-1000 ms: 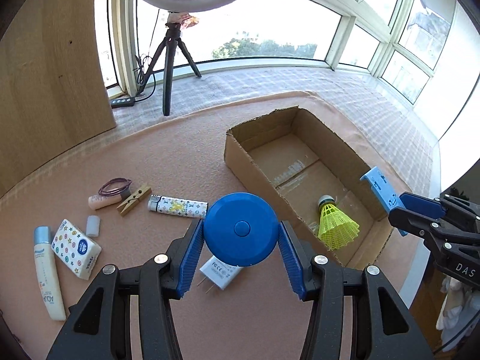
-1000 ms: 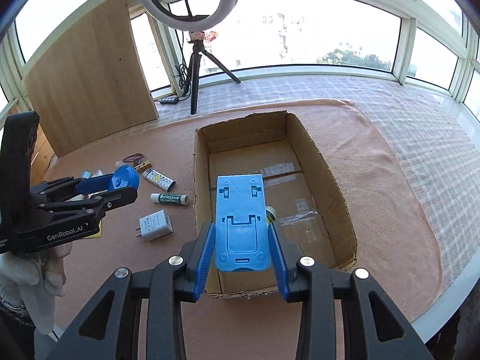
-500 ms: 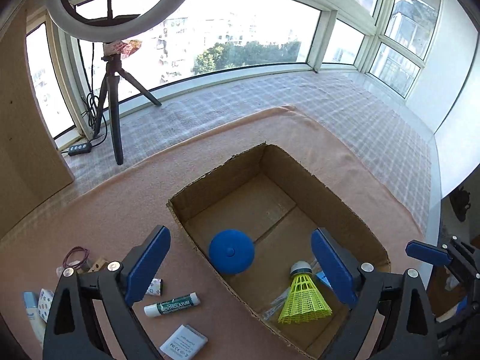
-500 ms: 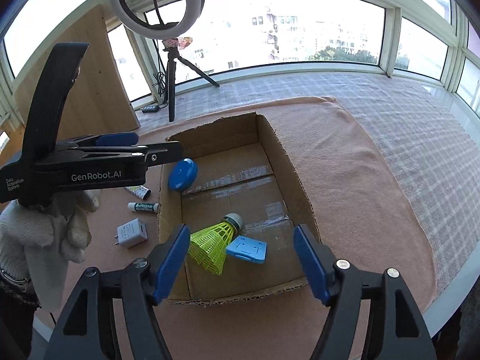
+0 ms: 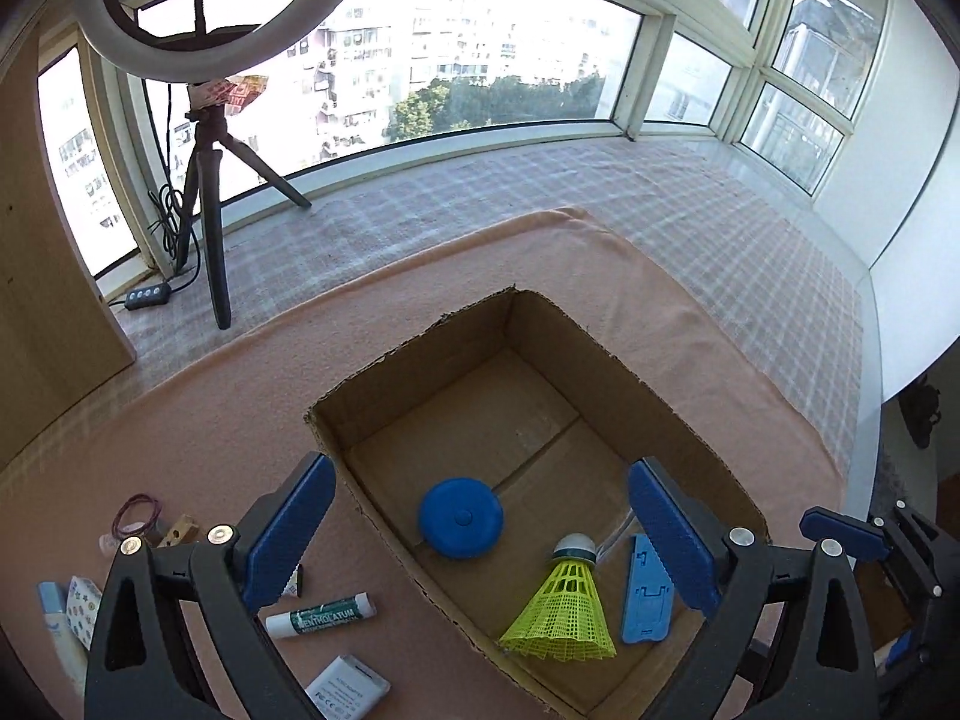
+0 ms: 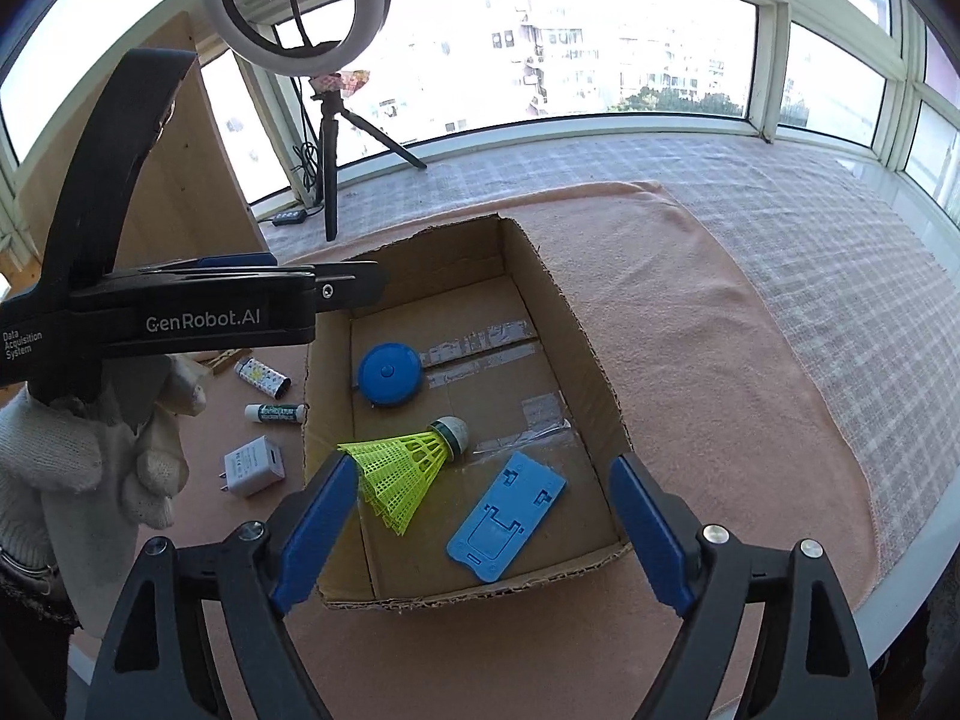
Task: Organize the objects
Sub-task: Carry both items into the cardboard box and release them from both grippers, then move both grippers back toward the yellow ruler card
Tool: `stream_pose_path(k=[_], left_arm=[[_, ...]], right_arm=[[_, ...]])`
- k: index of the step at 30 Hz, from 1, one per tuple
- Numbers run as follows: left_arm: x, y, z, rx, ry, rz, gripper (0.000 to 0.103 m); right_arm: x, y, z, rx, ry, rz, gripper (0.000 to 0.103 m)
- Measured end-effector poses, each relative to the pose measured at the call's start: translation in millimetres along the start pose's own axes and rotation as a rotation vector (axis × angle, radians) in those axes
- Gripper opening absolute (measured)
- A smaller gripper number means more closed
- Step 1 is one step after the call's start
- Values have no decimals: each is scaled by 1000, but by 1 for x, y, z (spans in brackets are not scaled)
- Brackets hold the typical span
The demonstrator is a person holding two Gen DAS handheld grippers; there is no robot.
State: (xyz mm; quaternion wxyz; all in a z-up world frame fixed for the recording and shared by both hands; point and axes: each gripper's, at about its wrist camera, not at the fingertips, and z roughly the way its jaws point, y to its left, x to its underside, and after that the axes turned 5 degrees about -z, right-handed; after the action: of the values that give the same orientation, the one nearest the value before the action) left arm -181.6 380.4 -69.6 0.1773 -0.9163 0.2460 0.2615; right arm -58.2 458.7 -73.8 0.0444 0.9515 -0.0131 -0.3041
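Both tongs hang above the cardboard box (image 6: pixel 576 324) with nothing between the pads. The left tongs (image 5: pixel 480 534) stand spread wide. The right tongs (image 6: pixel 480 516) have just been opening and are also spread, empty.

Box contents: the blue round case (image 6: pixel 390 373) lies flat on the box floor toward the left wall; the yellow shuttlecock (image 6: pixel 408 468) lies on its side near the front left corner; the blue phone stand (image 6: pixel 507 516) lies flat near the front wall, just beside the shuttlecock.

Items not yet sorted lie on the pink cloth (image 6: pixel 690 324) over the table, left of the box:
- Lip balm tube (image 5: pixel 321 615), nearest the box wall. Judged light, rigid and smooth; it may roll. Grip across the middle of the barrel.
- White charger (image 5: pixel 348 687), toward the front edge. Judged light and stiff. Grip across the flat faces, clear of the prongs.
- Patterned lighter (image 6: pixel 262 375), behind the tube. Judged small and slick; grip across the narrow sides.
- Clothespin (image 5: pixel 178 529) and hair ties (image 5: pixel 138 509), further left. The ties are judged soft and flat, hard to pinch off the cloth.

The shuttlecock skirt is judged fragile; avoid pressing it when lowering further items.
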Motion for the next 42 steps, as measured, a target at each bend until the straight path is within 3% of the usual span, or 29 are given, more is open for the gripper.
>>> stream_pose_path(k=[10,19,28,42], left_arm=[[14,19,-13,-26,0,-27,100],[35,53,-31,-68,2,-61,100],[68,117,-59,-130,6,-138,100],[117,246,-90,-236,53,-304,100]], right_arm=[[0,2,-3,-36,-42,29,83],[-4,23,0,-62,-29,6,83],[-11,60,10,-135,9,-5,83],[-12,129,28,-247,65,-50,83]])
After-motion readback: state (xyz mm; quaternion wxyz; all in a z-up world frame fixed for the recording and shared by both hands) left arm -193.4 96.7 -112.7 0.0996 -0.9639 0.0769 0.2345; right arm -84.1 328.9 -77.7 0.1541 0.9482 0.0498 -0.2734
